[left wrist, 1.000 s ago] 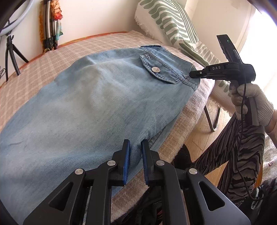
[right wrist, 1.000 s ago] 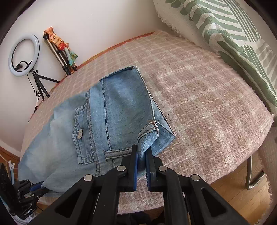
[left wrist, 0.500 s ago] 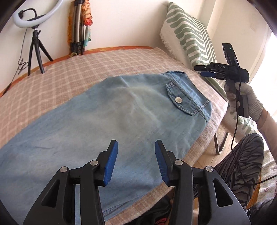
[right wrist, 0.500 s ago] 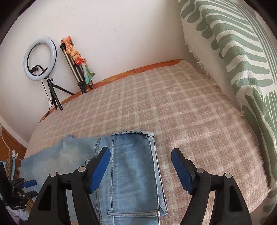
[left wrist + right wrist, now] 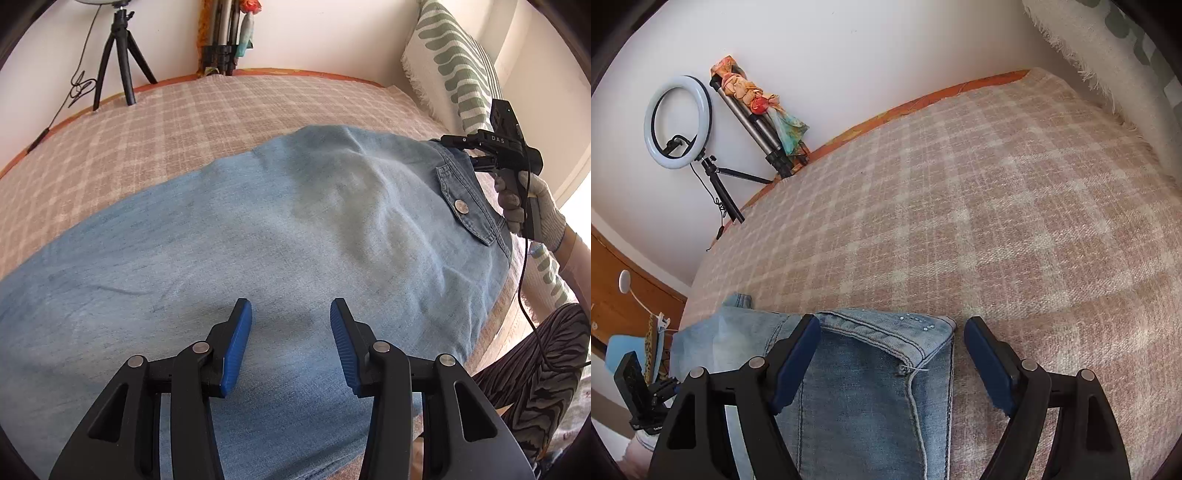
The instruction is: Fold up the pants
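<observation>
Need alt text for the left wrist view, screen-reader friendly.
Light blue denim pants lie spread across a pink plaid bedcover, with the left claw open above the fabric, holding nothing. At right, a gloved hand holds the right claw by the waistband.

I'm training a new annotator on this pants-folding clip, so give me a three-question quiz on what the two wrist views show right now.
1. True or false: the left gripper is clamped on the jeans.
2. What do the jeans lie on? A) a bare wooden floor B) a pink checked blanket C) a glass table
3. Fill in: the pocket flap near the waistband is fastened with a metal ____.

Key:
1. False. Its jaws stand apart over the denim, gripping nothing; the right gripper is open too.
2. B, the pink checked blanket.
3. Button.
</observation>
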Tool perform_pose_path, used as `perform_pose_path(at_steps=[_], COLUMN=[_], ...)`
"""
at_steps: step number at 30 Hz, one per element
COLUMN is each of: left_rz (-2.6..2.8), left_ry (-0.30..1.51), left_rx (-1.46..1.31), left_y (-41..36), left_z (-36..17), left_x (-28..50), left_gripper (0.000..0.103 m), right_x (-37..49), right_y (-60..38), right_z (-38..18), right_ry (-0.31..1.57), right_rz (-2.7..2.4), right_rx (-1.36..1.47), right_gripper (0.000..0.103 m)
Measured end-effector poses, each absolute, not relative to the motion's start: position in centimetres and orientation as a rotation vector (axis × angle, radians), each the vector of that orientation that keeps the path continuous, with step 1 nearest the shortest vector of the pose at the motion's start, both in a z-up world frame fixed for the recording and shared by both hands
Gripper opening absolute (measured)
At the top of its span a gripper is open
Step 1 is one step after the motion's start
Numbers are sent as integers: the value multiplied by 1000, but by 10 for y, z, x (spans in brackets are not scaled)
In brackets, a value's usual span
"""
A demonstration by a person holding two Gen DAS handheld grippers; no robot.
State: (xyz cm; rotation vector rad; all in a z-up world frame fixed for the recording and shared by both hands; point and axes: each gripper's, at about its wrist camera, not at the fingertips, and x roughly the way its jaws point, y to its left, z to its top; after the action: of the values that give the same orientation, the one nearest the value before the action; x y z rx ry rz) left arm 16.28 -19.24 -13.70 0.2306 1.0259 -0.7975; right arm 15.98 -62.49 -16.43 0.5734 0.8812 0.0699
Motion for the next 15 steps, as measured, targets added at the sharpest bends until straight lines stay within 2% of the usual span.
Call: perform_pose_path(at_steps=[2,3,6,9,12,15], left_rz=[-794,-793,-790,-789,-787,-784], left_ry=[1023,1018,1006,1007,1008,1005], left_rx=[234,239,258,254,249,249], left_y=[-193,-193,-195,-194,-193,-191], left_z=[-138,-138,-138,-138,-138,-137], left_x=[161,160,159,159,159,159], left_gripper=[43,43,43,43,43,43], right_x=[160,161,155,141,124,122], right_y=[-619,-617,-605,-594,-588,-584], right_z=[-165,-166,-160,-138,-110,-106], right_ry=[885,888,882,835,769,791], right_rz=[89,120,97,28,-80,-177], right_rx=[558,581,559,490,434,345], right_gripper=[63,45,26,19,16,16])
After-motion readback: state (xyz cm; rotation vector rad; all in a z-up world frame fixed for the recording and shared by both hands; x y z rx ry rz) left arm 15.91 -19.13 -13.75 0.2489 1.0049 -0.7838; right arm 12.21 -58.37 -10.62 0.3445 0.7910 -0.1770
